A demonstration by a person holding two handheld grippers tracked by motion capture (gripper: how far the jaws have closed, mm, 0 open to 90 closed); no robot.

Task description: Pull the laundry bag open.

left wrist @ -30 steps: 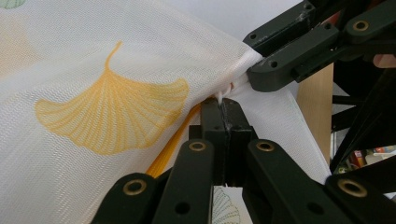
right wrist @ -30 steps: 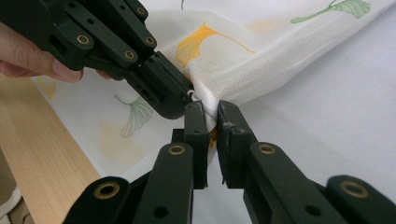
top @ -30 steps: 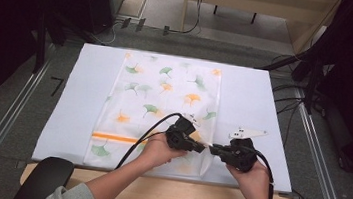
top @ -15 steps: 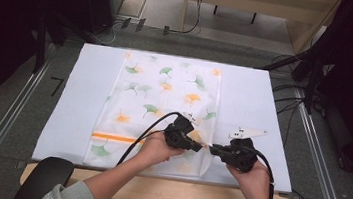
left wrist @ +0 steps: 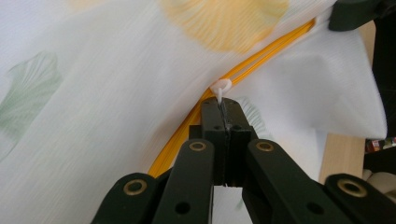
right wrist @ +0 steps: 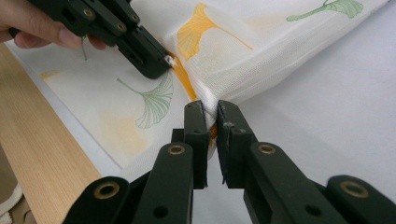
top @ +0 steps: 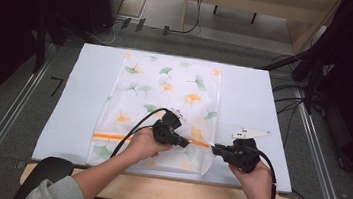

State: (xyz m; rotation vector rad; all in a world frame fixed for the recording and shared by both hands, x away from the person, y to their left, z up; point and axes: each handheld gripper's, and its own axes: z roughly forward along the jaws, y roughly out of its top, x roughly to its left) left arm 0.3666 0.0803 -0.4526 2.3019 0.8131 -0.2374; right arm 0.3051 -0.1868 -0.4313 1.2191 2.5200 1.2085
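- High view: a white mesh bag (top: 163, 108) printed with green and orange ginkgo leaves lies flat on the pale table cover (top: 79, 98), its long side running away from the person, its near end close to the wooden table edge (top: 164, 191)
- An orange zipper (top: 110, 136) crosses the bag near that end, from its left edge towards the right one
- Left gripper (top: 184, 141): held in the person's left hand over the bag's near right part, jaws pointing right along the zipper line, cable (top: 135, 130) looping back to the left
- Left gripper view: jaws pressed together on the small white zipper pull (left wrist: 220, 87), which sticks out just past the tips; the orange zipper runs diagonally beneath, with the mesh bunched beyond it
- Right gripper (top: 215, 149): held in the right hand at the bag's right edge, jaws pointing left, tip to tip with the left gripper and just beside it
- Right gripper view: jaws narrow, pinching a fold of the bag's edge (right wrist: 210, 105) where the orange zipper ends; the cloth rises in a ridge from this grip
- Same view: the left gripper (right wrist: 161, 63) shows at upper left, with the person's fingers (right wrist: 42, 28) behind it
- A small white three-cornered plate (top: 250, 133) sits above the right gripper
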